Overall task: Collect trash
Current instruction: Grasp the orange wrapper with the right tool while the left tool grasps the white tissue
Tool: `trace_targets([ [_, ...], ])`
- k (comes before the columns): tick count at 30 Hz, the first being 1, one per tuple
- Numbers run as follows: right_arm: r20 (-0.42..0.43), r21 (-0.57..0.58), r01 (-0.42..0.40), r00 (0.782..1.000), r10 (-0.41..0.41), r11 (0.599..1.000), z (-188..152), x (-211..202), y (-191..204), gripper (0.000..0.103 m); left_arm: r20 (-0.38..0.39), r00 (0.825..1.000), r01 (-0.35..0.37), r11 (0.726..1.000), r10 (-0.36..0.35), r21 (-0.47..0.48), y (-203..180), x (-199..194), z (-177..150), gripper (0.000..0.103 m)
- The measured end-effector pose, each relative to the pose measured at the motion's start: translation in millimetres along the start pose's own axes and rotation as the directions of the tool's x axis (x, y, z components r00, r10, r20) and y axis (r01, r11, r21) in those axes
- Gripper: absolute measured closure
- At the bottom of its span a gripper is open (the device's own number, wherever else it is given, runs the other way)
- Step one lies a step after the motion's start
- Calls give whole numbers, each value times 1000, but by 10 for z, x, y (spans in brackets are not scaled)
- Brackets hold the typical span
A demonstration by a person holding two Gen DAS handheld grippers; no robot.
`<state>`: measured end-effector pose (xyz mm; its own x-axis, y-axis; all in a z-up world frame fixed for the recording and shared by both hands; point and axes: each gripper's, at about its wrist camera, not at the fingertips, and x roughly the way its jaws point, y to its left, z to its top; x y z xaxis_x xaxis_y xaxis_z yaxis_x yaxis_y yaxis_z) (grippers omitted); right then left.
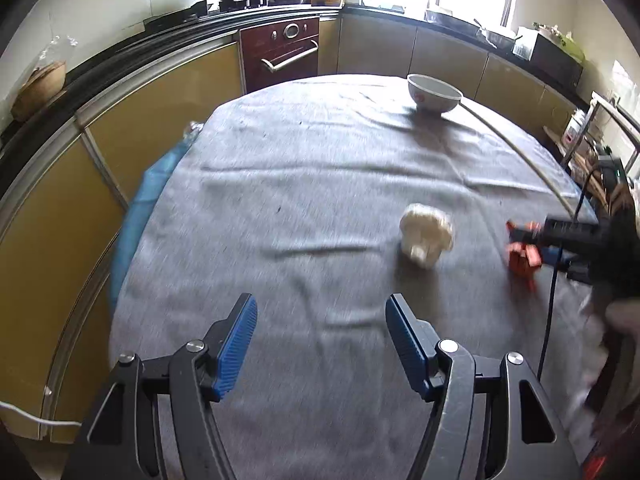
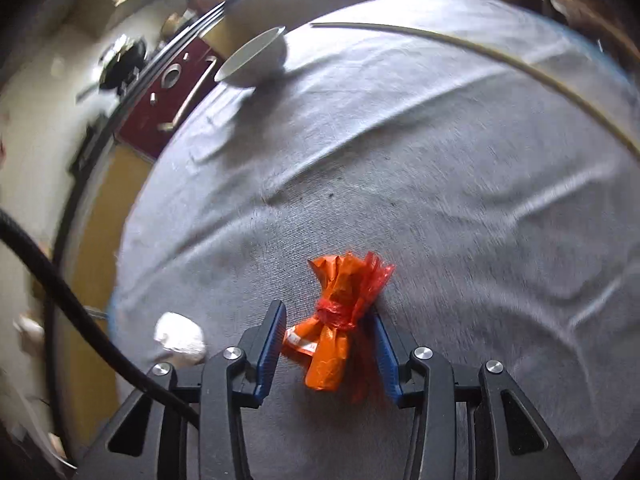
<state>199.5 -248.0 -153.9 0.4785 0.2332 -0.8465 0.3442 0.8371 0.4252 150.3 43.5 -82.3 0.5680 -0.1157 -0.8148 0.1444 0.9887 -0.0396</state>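
A crumpled white paper ball (image 1: 426,236) lies on the grey tablecloth (image 1: 300,180), ahead and to the right of my left gripper (image 1: 322,300). That gripper hovers over the cloth, open, with nothing between its blue pads. My right gripper (image 2: 327,312) is shut on a tied orange plastic bag (image 2: 336,320), whose ruffled top sticks out past the fingertips. In the left wrist view the right gripper (image 1: 524,248) comes in from the right with the orange bag (image 1: 520,258), close beside the paper ball. The paper ball (image 2: 180,338) sits just left of the right gripper.
A white bowl (image 1: 434,94) stands at the table's far side, with a long thin stick (image 1: 520,152) lying past it along the right edge. A blue bag (image 1: 148,196) hangs off the left edge. Kitchen cabinets and an oven (image 1: 280,52) surround the table. A black cable (image 2: 60,280) crosses the left of the right wrist view.
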Motion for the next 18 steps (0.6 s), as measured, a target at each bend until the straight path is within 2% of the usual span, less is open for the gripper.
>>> trace_targets([
  [2, 12, -84, 43, 999, -43, 996, -26, 25, 98, 61, -5, 1000, 12, 1000, -12, -15, -60, 102, 135, 36],
  [5, 47, -236, 108, 994, -100, 966, -129, 40, 218, 66, -15, 998, 63, 997, -64, -43, -174, 310, 357, 35],
  [9, 63, -307, 88, 995, -72, 948, -282, -25, 171, 72, -55, 991, 121, 992, -123, -45, -410, 632, 566, 35],
  [12, 75, -336, 78, 996, -56, 939, -376, -109, 109, 73, -95, 985, 139, 990, -142, -38, -550, 838, 593, 35],
  [14, 80, -335, 65, 996, -40, 940, -423, -167, 65, 74, -103, 978, 179, 983, -182, -35, -622, 902, 570, 48],
  [15, 83, -331, 50, 996, -24, 942, -451, -216, 12, 74, -111, 971, 210, 977, -212, -31, -658, 924, 550, 61],
  [16, 86, -327, 48, 996, -21, 944, -469, -244, -4, 74, -119, 966, 230, 973, -231, -23, -698, 928, 525, 64],
  [18, 93, -311, 32, 996, -3, 950, -535, -362, -88, 75, -94, 977, 197, 980, -194, 24, -767, 865, 477, 65],
])
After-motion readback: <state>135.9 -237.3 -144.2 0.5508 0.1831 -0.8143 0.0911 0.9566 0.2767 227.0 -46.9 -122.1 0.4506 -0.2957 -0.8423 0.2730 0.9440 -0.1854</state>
